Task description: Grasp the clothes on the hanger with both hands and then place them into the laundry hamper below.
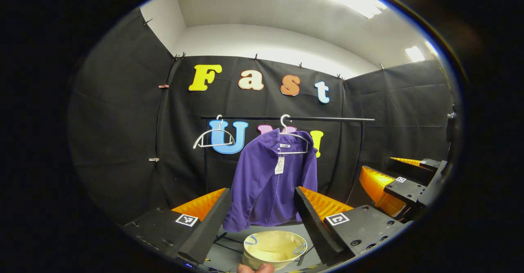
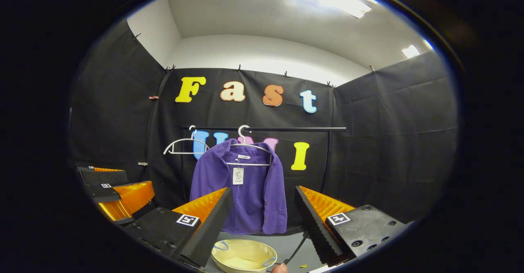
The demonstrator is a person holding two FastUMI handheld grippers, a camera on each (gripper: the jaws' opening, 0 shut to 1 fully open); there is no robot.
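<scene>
- Nearest: left tongs (image 1: 262, 207) spread wide, nothing between the fingers; right tongs (image 2: 264, 207) likewise wide apart and empty.
- Right tongs also show off to the side in the left gripper view (image 1: 403, 183); left tongs the same in the right gripper view (image 2: 114, 191). Both held level, side by side.
- Just beyond and below: pale yellow hamper (image 1: 273, 248) on the floor, mouth up. Can't make out whether anything lies in it.
- Above the hamper: purple jacket (image 1: 266, 183) hangs on a white hanger (image 1: 292, 142), well apart from both tongs. A tag dangles at the collar.
- Farther: black rail (image 1: 286, 118) carrying it, plus a bare second hanger (image 1: 213, 138) alongside.
- Judgement: approach stage; no grasp yet.
- Next move likely calls for both tongs to advance, pinch the fabric near each shoulder, then lift it clear of the hanger.
</scene>
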